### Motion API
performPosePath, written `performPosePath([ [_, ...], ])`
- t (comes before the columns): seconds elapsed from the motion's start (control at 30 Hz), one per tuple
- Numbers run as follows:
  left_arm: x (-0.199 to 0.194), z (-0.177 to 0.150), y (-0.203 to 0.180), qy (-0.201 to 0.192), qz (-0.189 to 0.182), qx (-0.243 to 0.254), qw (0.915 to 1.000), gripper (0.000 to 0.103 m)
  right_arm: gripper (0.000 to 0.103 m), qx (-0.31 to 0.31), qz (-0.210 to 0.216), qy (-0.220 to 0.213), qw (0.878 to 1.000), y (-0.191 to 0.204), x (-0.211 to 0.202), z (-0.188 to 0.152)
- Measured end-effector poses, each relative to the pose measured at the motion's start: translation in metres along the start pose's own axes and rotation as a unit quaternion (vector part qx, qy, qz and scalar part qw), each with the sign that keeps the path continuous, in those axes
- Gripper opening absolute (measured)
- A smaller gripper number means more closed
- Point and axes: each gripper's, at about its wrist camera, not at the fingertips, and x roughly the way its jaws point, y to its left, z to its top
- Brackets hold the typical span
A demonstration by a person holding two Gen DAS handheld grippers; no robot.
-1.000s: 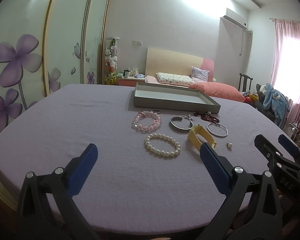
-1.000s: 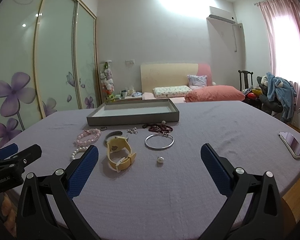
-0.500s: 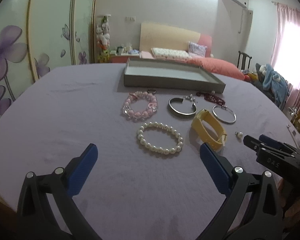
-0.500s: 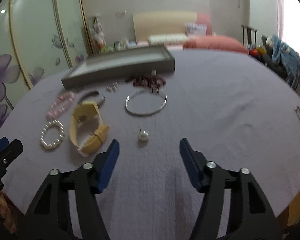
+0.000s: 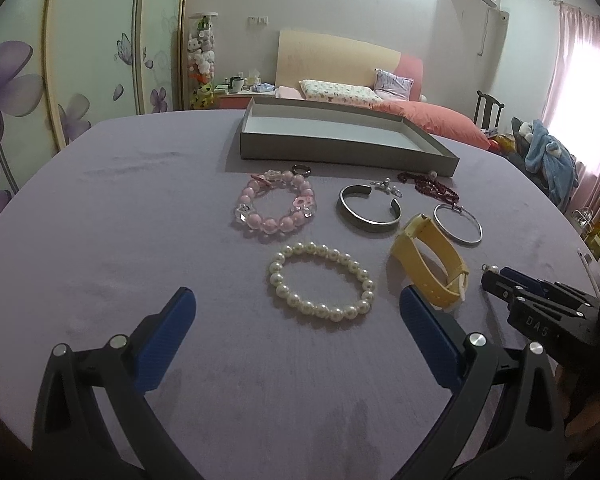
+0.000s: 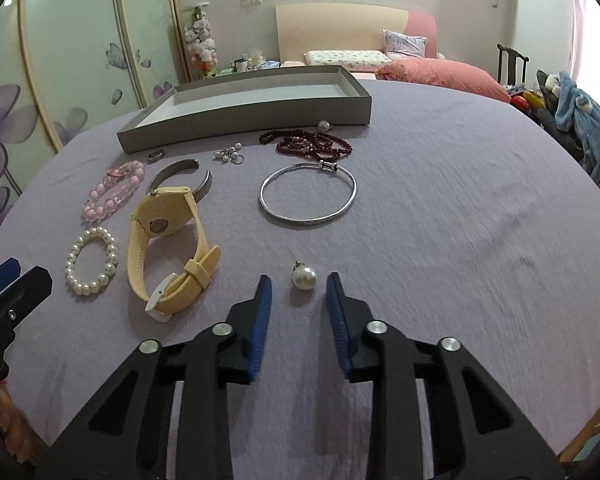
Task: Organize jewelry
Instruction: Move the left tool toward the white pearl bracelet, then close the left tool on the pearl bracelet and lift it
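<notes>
While its blue-padded jaws are closing, the right gripper is hovering low over the lilac tablecloth with a single pearl pendant lying just ahead of and between its fingertips; the pads are not yet pressing on it, so nothing is being grasped. Just to the left of that gripper, a yellow watch is lying on its side with its strap buckled, and farther left a white pearl bracelet is resting flat. Ahead of the gripper, a thin silver bangle is lying on the cloth, with a dark red bead necklace beyond it and a long grey tray standing past that, its floor bare. A pink bead bracelet, an open silver cuff, a small cluster of pearl earrings and a dark ring are spreading out ahead and to the left, between the watch and the tray.

The left gripper is standing released, its jaws spread wide and holding nothing, with the white pearl bracelet lying just ahead between its fingertips. The yellow watch is sitting right by the tip of its right-hand finger, whether touching cannot be told. The right gripper's black tip is showing at that view's right edge.
</notes>
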Motion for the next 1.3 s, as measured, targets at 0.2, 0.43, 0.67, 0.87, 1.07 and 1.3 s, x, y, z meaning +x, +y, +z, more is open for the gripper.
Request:
performPosePath([
  [0.2,0.003,-0.001,0.000,0.007,0.000,0.001,1.0000,0.099,0.022,-0.008,-0.007,-0.003,1.000,0.002,0.003,0.003],
  [0.43,0.012,0.000,-0.001,0.017,0.000,0.001,0.9999,0.099,0.022,-0.004,-0.007,0.000,1.000,0.001,0.004,0.005],
  [0.67,0.023,0.003,-0.005,0.039,-0.001,0.001,0.9992,0.099,0.014,0.003,-0.005,0.000,1.000,-0.003,0.005,0.007],
  [0.87,0.033,0.010,0.005,0.058,0.000,-0.025,0.9980,0.091,0.014,0.018,-0.009,-0.007,1.000,-0.015,0.003,0.004],
  [1.07,0.042,0.018,0.015,0.073,0.012,-0.043,0.9963,0.062,0.014,0.012,-0.012,-0.013,1.000,-0.013,0.003,0.002],
  [1.3,0.049,0.020,0.005,0.074,0.043,-0.014,0.9962,0.033,0.014,0.013,-0.010,-0.015,1.000,-0.014,0.004,0.002],
])
